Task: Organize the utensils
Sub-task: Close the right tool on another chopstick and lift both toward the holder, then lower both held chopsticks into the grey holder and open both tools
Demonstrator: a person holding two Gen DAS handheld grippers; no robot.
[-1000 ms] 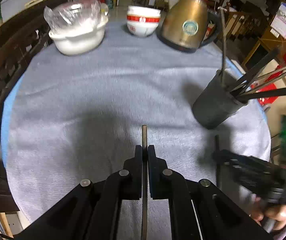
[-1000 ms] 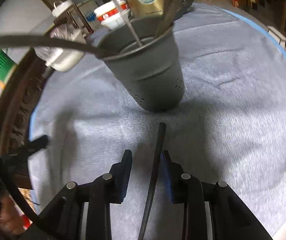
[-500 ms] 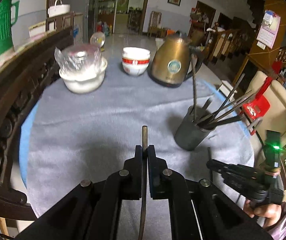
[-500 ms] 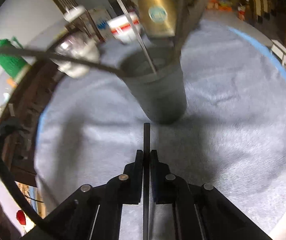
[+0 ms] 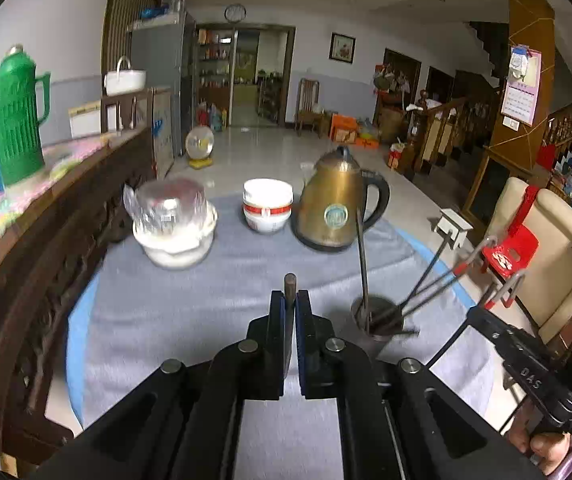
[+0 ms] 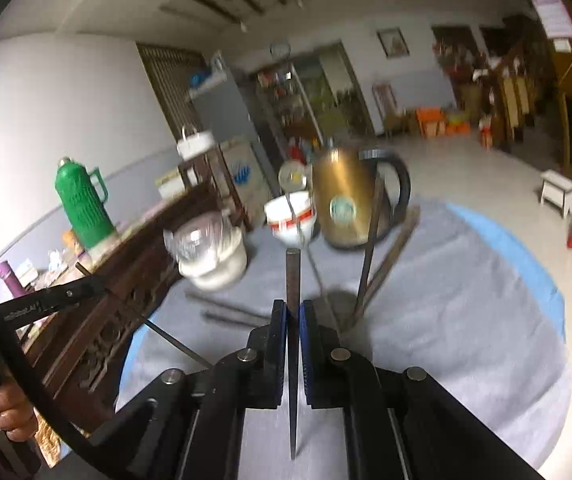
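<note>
Both pairs of fingers are clamped tight, each on a single dark chopstick. We see our left gripper (image 5: pixel 290 300) pinching the left chopstick (image 5: pixel 290 281), whose blunt end pokes out just past the pads. Our right gripper (image 6: pixel 294 308) pinches the right chopstick (image 6: pixel 292 276), which stands out further beyond the fingertips and tapers back toward the camera. Its jaws have just been closing, and the stick now sits squeezed between the blue pads.

Going left to right across the scene, a green thermos (image 5: pixel 17 120) stands on a dark carved sideboard (image 5: pixel 65 216) at the far left. On the round table with its grey cloth (image 5: pixel 189 300) we find a white bowl covered in clear plastic (image 5: pixel 173 228), then a stack of white bowls with a red band (image 5: pixel 267 204), then a brass-coloured kettle (image 5: pixel 336 204) with a black handle, all along the far edge. Nearer and to the right stands the dark utensil holder (image 5: pixel 378 312), with several more chopsticks leaning out of it to the right and one standing almost upright. In the left wrist view the right gripper appears low at the right, near the holder, with a hand (image 5: pixel 546 446) below it. A red chair (image 5: pixel 514 248) sits beyond the table on the far right.
</note>
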